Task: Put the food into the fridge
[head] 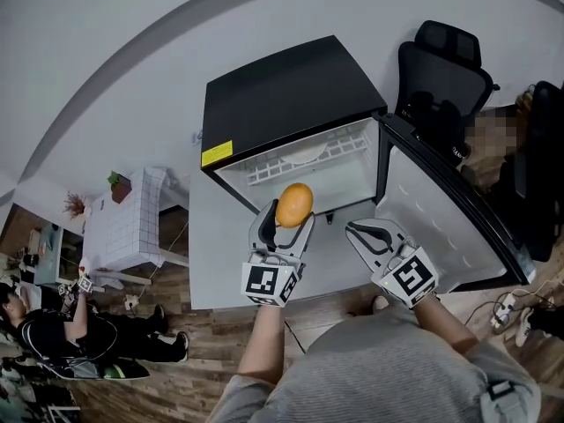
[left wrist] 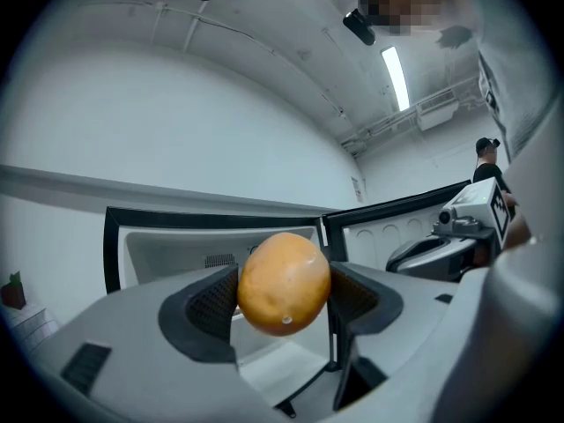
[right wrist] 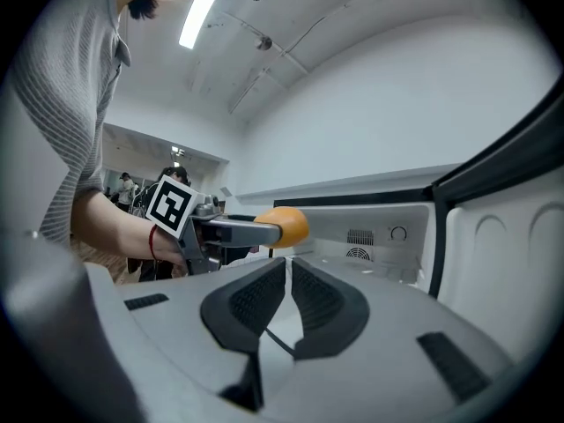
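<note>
White wall backs the black fridge (head: 291, 95), door (head: 432, 210) open at 3 o'clock. The left gripper (head: 284, 229) clamps an orange fruit (head: 293, 204), with the opening at 12 o'clock. The right gripper (head: 366, 233) is closed and empty. Best advance level under the wire shelf (head: 308, 152), releasing only once the fruit is resting.

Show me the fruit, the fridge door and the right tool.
fruit (left wrist: 284, 282): left gripper view, middle of its skin.
fridge door (head: 434, 211): head view, bare inner panel.
right tool (right wrist: 288, 267): right gripper view, midway between its fingertips.
</note>
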